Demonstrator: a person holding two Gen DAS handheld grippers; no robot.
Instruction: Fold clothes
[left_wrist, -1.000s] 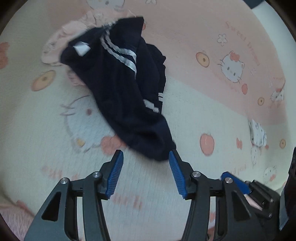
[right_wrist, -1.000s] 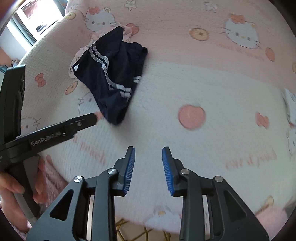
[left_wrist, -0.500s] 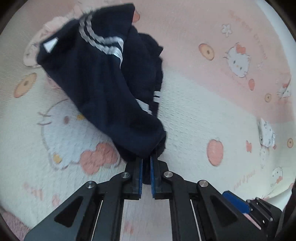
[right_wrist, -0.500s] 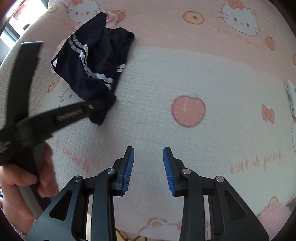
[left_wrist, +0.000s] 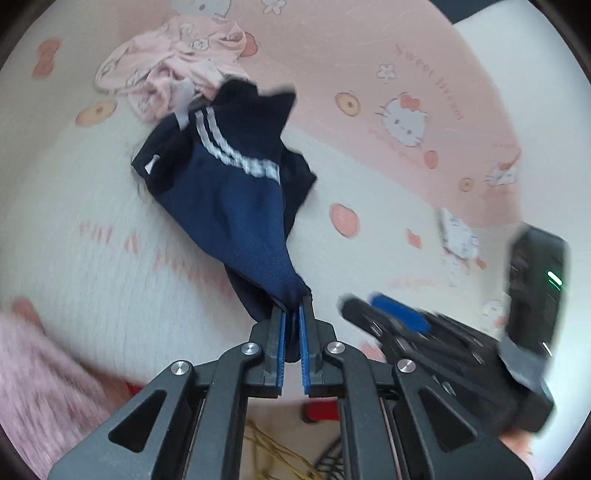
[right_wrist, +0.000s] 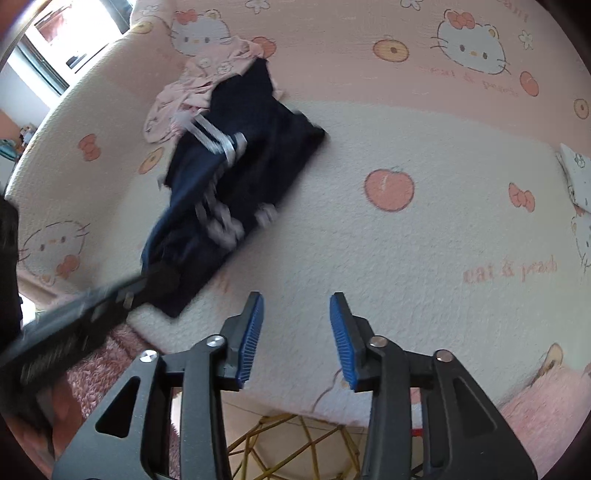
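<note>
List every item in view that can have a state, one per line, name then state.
Navy shorts: bunched, one end pinched and drawn taut, the rest on the bed.
Pink garment: crumpled, partly under the shorts.
Left gripper: shut on the shorts.
Right gripper: open, jaws just widened, nothing between them.
Blanket: spread flat over the bed.

A bed (right_wrist: 369, 258) carries everything, spread with a cream and pink cartoon-cat blanket (left_wrist: 92, 221) printed with peaches, bows and lettering. A navy garment with white stripes (left_wrist: 229, 192) lies on it, one end lifted. Just behind, touching it, lies a crumpled pale pink printed garment (left_wrist: 173, 70). A small white printed cloth (right_wrist: 576, 177) lies well apart, near the bed's right edge.
</note>
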